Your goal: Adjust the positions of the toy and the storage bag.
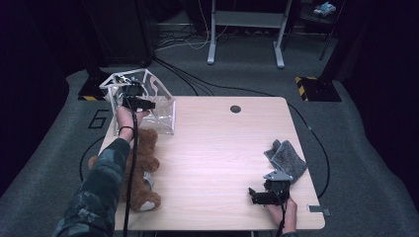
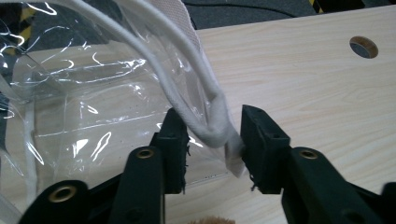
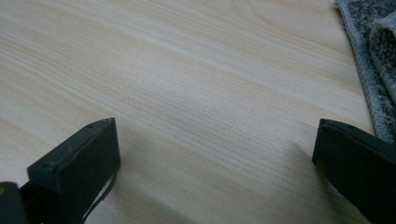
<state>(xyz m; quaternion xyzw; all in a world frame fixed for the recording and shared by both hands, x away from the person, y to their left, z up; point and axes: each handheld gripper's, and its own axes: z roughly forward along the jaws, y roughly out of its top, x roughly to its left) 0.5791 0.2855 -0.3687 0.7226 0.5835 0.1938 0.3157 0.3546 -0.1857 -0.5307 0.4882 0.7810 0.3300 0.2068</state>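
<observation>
Closing on the white fabric handle (image 2: pixel 212 119) of the clear plastic tote bag (image 1: pixel 143 101) at the pale wooden desk's (image 1: pixel 217 148) far-left corner, the left hand-held gripper (image 2: pixel 210 135) has the strap between its pads, apparently pinched. Bag looks light, floppy, slick; the handle is the best hold. Brown teddy bear (image 1: pixel 143 168) lies nearby. Right hand-held gripper (image 3: pixel 215 154) rests open, level, beside grey cloth (image 3: pixel 373 51).

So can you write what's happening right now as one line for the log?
left hand-held gripper: jaws around clear bag's white handle | right hand-held gripper: open over table, beside grey cloth | teddy bear: lying on table
</observation>
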